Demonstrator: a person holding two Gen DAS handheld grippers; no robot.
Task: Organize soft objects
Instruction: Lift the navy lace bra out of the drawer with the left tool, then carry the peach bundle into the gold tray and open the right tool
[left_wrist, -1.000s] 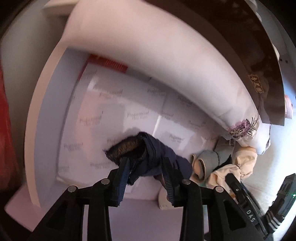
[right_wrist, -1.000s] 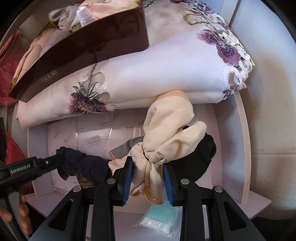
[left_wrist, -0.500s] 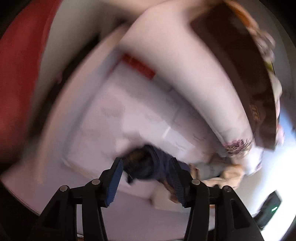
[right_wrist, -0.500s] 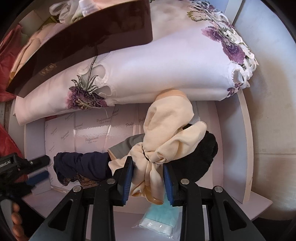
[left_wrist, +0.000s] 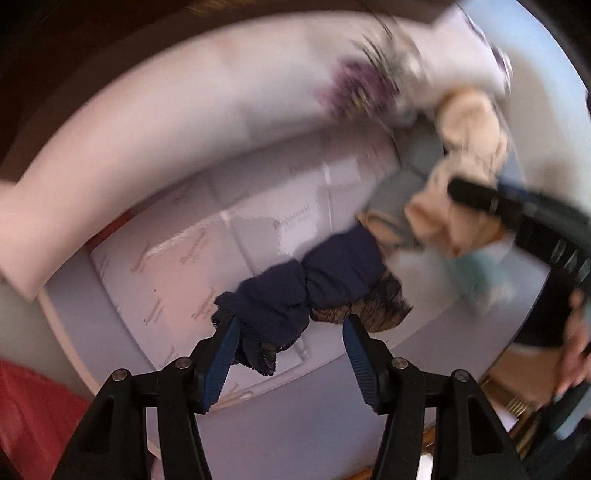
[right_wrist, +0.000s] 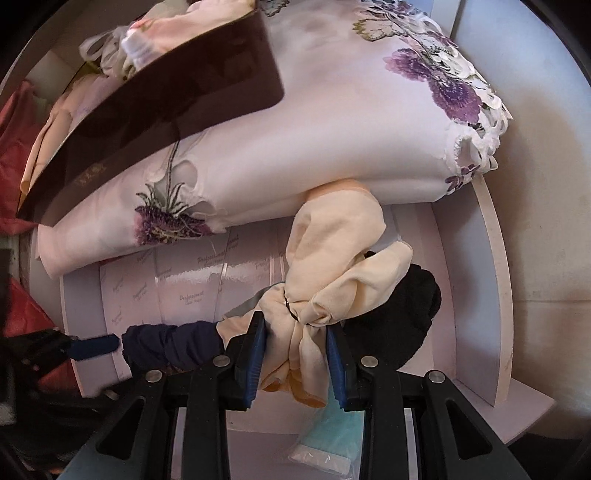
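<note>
Inside the white shelf compartment, the right tongs pinch a limp beige bundle at its knot, the surest hold, while the left tongs are opening around the soft navy bundle lying there.

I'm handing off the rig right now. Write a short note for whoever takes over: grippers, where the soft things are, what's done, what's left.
Left gripper: jaws opening, letting go of the navy bundle, which lies between them on the white shelf.
Right gripper: shut on the knotted cream bundle.
A black knit piece lies behind the cream one; the folded flowered cloth sits above.
Done: navy bundle set down. Left: place the cream bundle, then tidy the rest.
</note>
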